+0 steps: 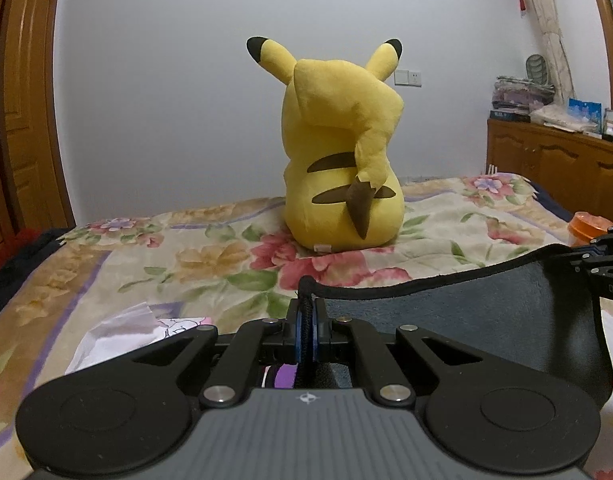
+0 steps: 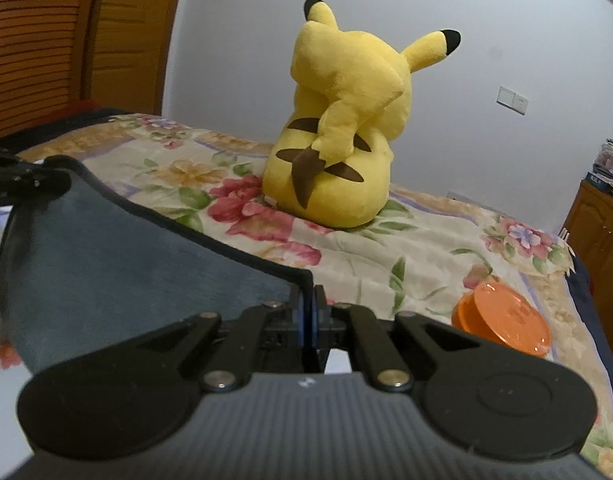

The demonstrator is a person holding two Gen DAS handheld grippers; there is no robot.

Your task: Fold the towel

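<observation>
Above the floral bedspread [image 1: 210, 264], both grippers have the dark grey towel [image 1: 486, 312] lifted by its corners! Left gripper [image 1: 306, 312] is clamped tight on one black-trimmed corner, right gripper [image 2: 308, 308] pinched on the other, and the edge sags between them. My read: this fold is only getting started, with the raised edge not yet laid over and no finished crease visible. Beyond sit the yellow plush [image 1: 342, 152] and an orange lid [image 2: 502, 324]. Writing? Only "DAS" on the far gripper's body, cut off.
</observation>
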